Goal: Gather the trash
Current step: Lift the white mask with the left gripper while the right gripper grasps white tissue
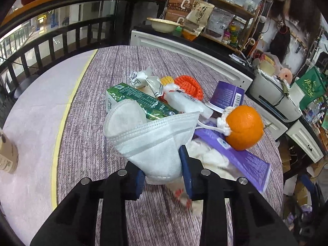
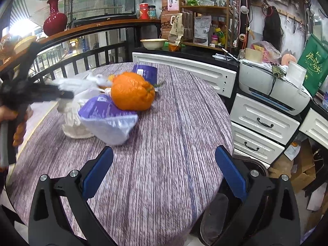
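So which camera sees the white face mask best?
The left wrist view: the face mask fills the middle, pinched in the left gripper. The right wrist view shows only a blurred white shape at that gripper.

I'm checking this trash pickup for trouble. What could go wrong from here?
The left gripper pinches only the narrow end of the white face mask, so it may slip out. Its ear loop trails toward the orange and might snag. The open right gripper hangs nearby and may bump the pile.
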Available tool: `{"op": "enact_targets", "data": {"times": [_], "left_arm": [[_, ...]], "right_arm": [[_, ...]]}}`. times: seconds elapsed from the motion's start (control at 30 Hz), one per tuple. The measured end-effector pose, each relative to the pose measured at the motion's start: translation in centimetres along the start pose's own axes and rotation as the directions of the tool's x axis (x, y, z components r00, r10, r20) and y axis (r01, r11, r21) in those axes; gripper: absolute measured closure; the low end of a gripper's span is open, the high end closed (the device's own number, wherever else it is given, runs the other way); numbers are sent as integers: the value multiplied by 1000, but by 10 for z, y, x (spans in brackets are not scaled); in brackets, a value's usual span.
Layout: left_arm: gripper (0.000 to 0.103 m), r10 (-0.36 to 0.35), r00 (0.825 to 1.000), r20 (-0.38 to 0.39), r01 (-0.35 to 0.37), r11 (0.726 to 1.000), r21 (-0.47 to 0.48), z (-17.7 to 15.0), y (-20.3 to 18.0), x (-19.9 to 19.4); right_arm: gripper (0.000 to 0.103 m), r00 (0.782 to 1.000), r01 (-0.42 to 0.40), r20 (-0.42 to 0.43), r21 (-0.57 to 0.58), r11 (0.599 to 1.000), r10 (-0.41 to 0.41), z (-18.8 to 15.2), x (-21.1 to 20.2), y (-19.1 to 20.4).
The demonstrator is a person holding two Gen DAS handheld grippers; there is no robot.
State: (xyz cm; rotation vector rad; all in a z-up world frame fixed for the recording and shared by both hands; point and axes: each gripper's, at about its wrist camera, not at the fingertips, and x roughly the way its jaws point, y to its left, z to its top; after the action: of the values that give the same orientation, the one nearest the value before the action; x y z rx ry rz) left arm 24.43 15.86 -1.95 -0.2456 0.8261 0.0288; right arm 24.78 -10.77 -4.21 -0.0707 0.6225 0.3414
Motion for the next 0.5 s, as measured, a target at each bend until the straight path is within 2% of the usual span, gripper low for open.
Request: {"op": "enact_targets", "data": {"times": [0.1, 0.2, 0.33, 0.5], "left_arm": [[74, -22, 999, 34, 21, 999, 27, -13, 2, -21], [74, 4, 992, 126, -17, 995, 102, -32, -2, -49], [74, -10, 985, 170, -14, 990, 139, -54, -3, -71], [74, -8, 981, 193, -20, 990, 141, -77, -2, -80]], "right_arm": [[5, 1000, -26, 4, 22, 999, 26, 11, 8, 1], [5, 999, -44, 4, 47, 998, 44, 23, 19, 1], [5, 997, -83, 3, 82, 993, 83, 39, 37, 2], [5, 999, -26, -25, 92, 995, 29, 58, 70, 3]]}}
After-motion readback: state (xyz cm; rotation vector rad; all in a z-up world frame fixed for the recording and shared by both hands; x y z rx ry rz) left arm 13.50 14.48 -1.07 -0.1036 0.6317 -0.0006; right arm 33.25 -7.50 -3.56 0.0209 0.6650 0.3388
